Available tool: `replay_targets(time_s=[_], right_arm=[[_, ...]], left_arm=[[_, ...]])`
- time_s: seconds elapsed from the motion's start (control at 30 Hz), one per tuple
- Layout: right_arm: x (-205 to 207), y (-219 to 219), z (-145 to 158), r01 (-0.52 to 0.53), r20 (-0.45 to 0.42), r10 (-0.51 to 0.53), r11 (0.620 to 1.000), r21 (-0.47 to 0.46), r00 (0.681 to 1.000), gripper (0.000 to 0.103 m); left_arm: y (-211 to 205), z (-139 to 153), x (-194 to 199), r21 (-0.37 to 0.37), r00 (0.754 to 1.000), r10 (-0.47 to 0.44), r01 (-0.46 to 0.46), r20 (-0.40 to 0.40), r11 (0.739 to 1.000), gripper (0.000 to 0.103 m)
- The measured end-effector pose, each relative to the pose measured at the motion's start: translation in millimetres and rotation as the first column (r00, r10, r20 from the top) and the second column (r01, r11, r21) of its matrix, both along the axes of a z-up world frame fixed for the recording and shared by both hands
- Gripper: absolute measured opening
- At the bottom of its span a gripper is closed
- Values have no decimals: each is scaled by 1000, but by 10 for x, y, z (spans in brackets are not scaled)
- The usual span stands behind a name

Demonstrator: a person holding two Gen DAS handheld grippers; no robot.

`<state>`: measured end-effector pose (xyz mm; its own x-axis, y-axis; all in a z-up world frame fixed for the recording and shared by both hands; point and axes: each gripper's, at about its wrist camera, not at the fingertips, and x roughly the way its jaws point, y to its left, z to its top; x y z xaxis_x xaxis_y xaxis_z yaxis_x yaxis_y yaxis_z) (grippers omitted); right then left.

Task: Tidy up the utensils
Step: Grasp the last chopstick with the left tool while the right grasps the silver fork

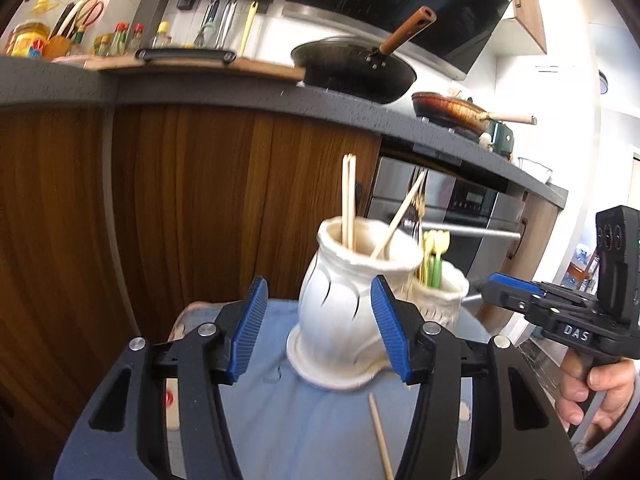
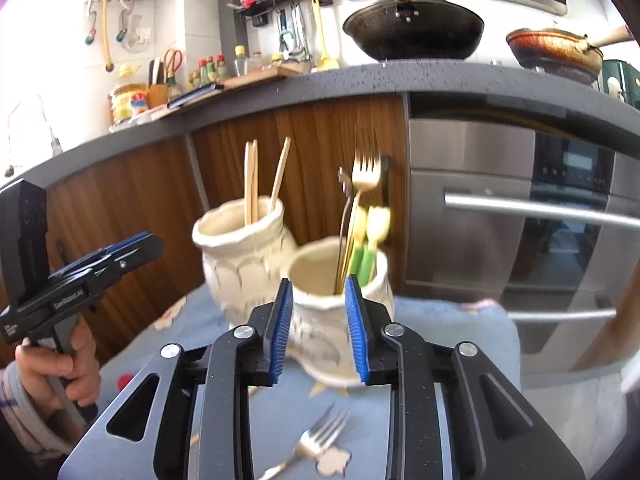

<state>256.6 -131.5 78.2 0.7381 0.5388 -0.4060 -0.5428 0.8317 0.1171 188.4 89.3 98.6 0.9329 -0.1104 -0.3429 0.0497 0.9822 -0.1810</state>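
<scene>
Chopsticks [image 1: 349,200] stand in the tall white jar [image 1: 348,300]; its base is partly hidden behind the left tool [image 1: 320,332], whose jaws gape wide around it without clear contact. Blur smears the forks [image 2: 362,184] in the smaller jar [image 2: 340,304], set between the narrower-set right tool [image 2: 318,328] pads; contact is unclear. Nearer the tools, a loose chopstick [image 1: 380,436] and fork [image 2: 316,440] lie on the blue cloth [image 1: 312,432].

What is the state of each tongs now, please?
Left tongs: open, empty, around the chopstick jar without gripping.
Right tongs: open, empty, flanking the fork jar.
</scene>
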Motion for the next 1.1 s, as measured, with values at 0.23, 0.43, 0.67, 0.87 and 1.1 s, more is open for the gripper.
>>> replay_targets(time_s=[0.23, 0.43, 0.67, 0.87, 1.1], right_arm=[[-147, -75, -268, 33, -78, -34, 999, -17, 996, 33], [-269, -53, -531, 37, -158, -44, 998, -50, 986, 40], [-372, 18, -740, 42, -231, -66, 993, -108, 971, 41], [-408, 35, -865, 36, -267, -71, 991, -132, 961, 43], [-452, 17, -901, 34, -285, -75, 989, -145, 956, 43]], left_arm=[[-54, -266, -62, -4, 995, -22, 22, -93, 1000, 54], [-170, -531, -70, 2, 981, -54, 55, -188, 998, 54], [-357, -635, -3, 42, 955, -93, 109, -280, 993, 54], [-557, -779, 53, 77, 923, -127, 165, -362, 983, 54], [-808, -911, 131, 141, 883, -160, 244, -442, 959, 44]])
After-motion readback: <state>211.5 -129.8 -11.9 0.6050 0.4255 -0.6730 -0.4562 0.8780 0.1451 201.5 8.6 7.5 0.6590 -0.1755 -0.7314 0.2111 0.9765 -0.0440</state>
